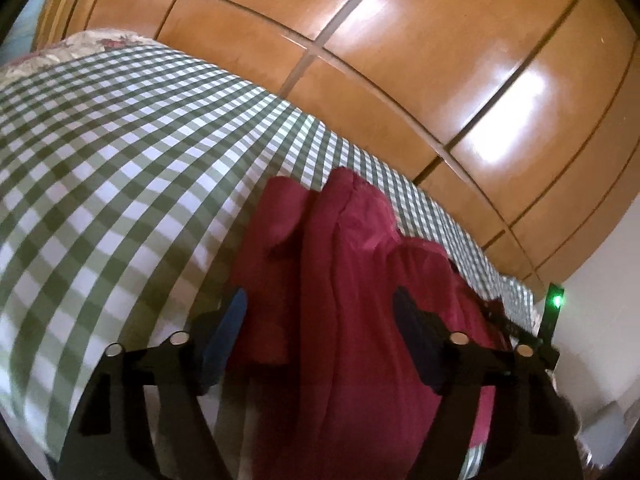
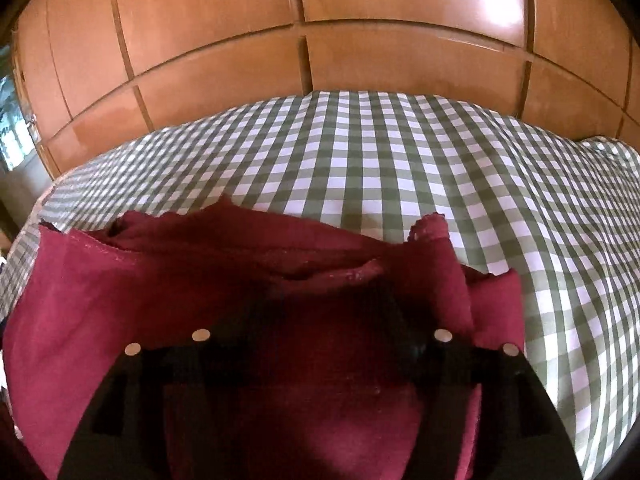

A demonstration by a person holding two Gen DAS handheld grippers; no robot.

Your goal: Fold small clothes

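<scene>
Red garment (image 1: 352, 280) bunched on checked bedsheet (image 1: 120, 168) of bed, near edge facing wooden wardrobe (image 1: 440, 60). Left gripper (image 1: 320, 320) fingers spread, garment between them, pads not seen pressing. Right gripper (image 2: 320, 320) fingers spread over folded garment (image 2: 200, 280); contact cannot be told. Open sheet toward far edge and right corner. No containers in view.

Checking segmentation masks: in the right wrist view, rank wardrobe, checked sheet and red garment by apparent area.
1. Checked sheet and wardrobe: similar share of the frame, too close to rank.
2. Red garment: smaller, though it lies nearest the camera, which enlarges it.
</scene>
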